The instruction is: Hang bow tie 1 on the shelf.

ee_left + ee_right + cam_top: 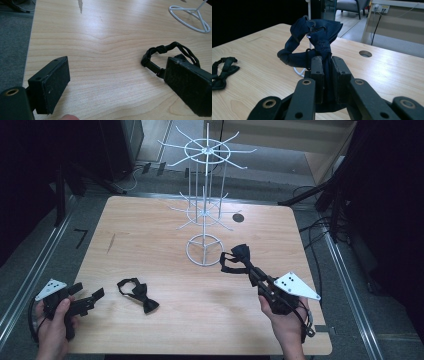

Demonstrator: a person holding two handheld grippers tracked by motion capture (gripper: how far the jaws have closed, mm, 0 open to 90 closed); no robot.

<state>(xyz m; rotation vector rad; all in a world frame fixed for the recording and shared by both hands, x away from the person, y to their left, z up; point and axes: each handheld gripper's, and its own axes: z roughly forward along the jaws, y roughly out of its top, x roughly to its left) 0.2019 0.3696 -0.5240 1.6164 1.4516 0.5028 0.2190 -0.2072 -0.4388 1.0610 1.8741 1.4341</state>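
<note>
I had the right gripper [248, 265] pinched tight on the navy bow tie [317, 37], lifted just ahead of it near the white wire rack [205, 195], so I kept the squeeze firm and aimed its strap loop at a prong.

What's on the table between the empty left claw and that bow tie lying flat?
Nothing: in the high view, bare wooden table separates the open left gripper from the bow tie.
</note>
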